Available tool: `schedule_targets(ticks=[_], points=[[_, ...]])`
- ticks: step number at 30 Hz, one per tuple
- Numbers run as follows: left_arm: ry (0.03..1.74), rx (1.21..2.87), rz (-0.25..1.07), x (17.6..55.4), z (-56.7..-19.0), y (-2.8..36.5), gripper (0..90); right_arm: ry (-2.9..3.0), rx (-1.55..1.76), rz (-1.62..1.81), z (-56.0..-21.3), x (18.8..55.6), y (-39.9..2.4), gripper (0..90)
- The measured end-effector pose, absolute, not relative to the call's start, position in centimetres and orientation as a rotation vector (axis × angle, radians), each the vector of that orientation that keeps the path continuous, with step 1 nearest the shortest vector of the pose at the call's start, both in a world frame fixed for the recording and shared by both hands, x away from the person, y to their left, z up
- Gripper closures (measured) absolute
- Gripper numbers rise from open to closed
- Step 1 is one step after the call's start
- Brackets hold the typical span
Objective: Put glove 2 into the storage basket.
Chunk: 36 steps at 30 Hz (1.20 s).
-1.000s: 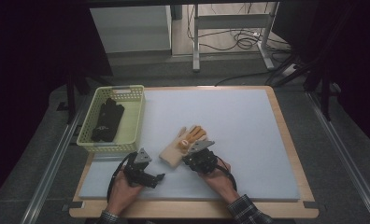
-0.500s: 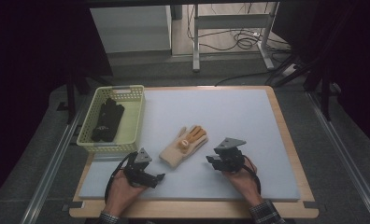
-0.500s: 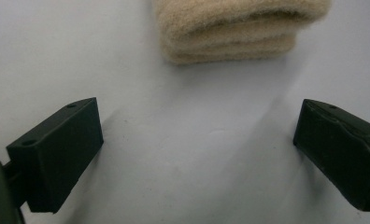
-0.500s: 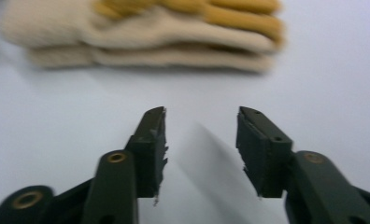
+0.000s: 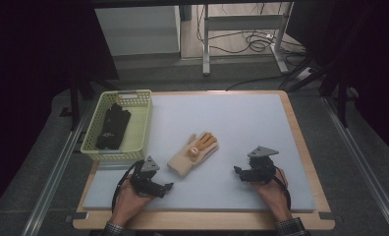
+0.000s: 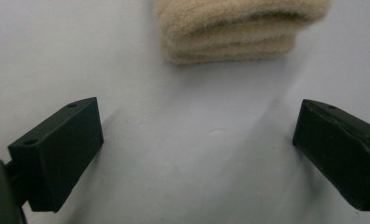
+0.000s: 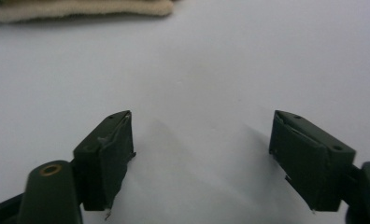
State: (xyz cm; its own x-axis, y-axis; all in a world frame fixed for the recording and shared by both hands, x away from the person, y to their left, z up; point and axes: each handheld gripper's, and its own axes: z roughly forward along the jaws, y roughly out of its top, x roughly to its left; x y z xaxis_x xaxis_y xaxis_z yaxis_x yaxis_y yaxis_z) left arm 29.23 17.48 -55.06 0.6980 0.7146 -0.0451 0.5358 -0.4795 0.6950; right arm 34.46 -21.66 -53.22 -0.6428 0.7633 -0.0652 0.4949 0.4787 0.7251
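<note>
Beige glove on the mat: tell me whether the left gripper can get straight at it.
Probably yes. The left gripper sits just short of the beige glove, jaws wide open and empty, with bare mat between them and the cuff. Nothing lies in the way.

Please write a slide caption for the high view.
Beige glove lies between two open grippers; black gloves rest in basket.

Wooden table point(image 5: 305, 147) w/ pale blue-grey mat point(image 5: 241, 123) on top. On mat: tan glove point(image 5: 192, 155) near centre; yellow-green basket point(image 5: 142, 123) at left edge, dark gloves point(image 5: 112, 129) inside.
</note>
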Motion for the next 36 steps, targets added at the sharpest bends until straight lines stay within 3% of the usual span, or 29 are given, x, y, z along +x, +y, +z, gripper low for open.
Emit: schedule_targets(ticks=[17, 36], points=[[0.884, 2.222, 0.239, 30.9, -52.2, 13.9, 0.0, 2.334, 1.07, 0.963, -53.3, 34.5, -21.7, 16.4], [0.939, 2.336, 0.282, 36.5, -52.3, 8.8, 0.0, 2.329, 1.062, 0.961, -53.3, 34.4, -21.7, 16.5]])
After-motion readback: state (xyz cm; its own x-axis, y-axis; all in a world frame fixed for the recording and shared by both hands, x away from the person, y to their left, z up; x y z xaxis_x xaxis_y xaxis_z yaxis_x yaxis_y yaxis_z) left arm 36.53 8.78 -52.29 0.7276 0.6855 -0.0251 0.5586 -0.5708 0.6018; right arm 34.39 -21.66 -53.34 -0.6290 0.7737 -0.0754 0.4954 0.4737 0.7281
